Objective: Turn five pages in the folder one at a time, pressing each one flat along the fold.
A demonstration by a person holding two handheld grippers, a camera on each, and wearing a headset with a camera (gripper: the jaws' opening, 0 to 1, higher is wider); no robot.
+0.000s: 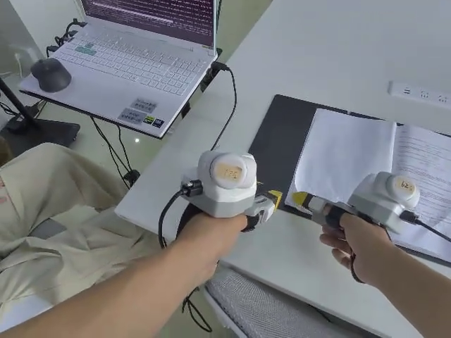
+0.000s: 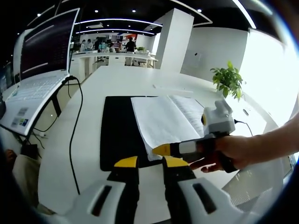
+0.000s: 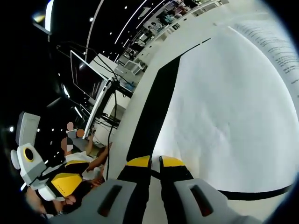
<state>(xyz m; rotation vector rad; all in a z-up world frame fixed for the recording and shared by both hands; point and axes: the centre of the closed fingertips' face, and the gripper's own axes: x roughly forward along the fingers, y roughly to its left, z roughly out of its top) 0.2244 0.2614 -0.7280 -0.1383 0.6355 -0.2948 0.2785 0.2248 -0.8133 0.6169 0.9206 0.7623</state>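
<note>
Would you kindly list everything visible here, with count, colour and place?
table: one, white, under the folder.
folder: one, black, open on the table.
pages: several, white, printed, in the folder.
laptop: one, white, left of the table.
mouse: one, dark grey, at the laptop's left edge.
power strip: one, white, far on the table.
plant: one, green, beyond the table.
left gripper: one, white with yellow tips, slightly open, before the folder.
right gripper: one, white with yellow tips, shut, at the page corner.
</note>
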